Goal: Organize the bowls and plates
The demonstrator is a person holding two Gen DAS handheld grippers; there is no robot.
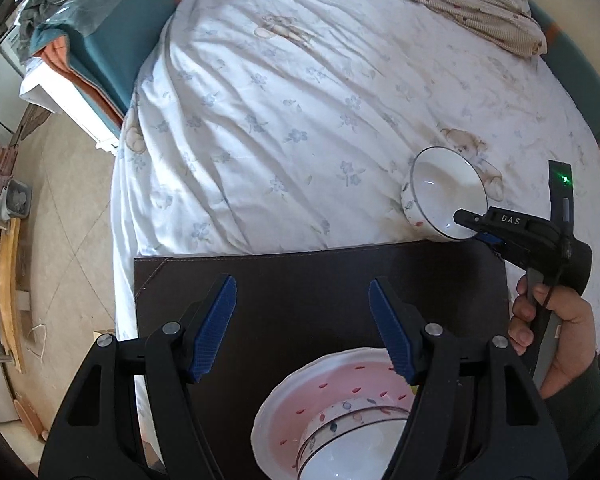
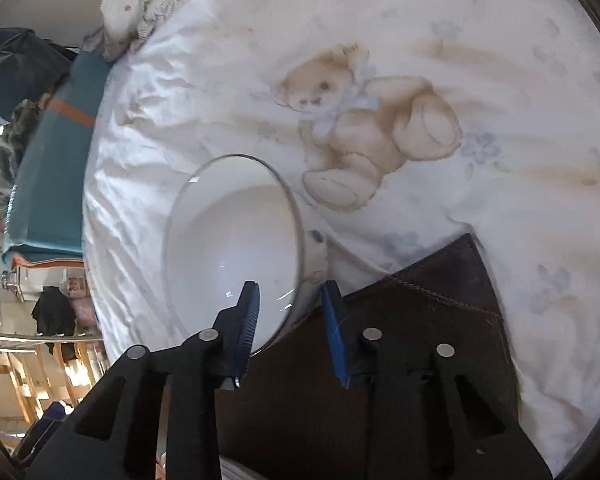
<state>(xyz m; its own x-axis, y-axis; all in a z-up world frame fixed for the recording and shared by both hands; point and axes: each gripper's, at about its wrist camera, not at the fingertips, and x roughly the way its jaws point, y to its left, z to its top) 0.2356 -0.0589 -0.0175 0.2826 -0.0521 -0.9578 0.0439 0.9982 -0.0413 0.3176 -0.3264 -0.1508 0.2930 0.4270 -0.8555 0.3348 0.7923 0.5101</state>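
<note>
Loose bowl [image 2: 236, 248]: glazed ceramic, stiff, slippery, breakable; tilted at the bed [image 1: 300, 128] edge of the dark board [image 1: 300, 280].
Right hand-held gripper [image 2: 290, 312]: narrow, pads straddling its rim; pinch there.
Left hand-held gripper [image 1: 304, 320]: wide, holding nothing, above pink plate [image 1: 340, 384] carrying 1 bowl [image 1: 352, 432].

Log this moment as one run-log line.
right gripper: shut on tilted white ceramic bowl | left gripper: open above pink plate

The left wrist view looks down from above the dark board [image 1: 320, 280], facing across the bed [image 1: 300, 100]. The right wrist view sits much nearer, low beside the white bowl [image 2: 236, 240]. The 2 views share this bowl [image 1: 444, 192], the board corner [image 2: 440, 300] and the bear-print sheet [image 2: 360, 128].
</note>
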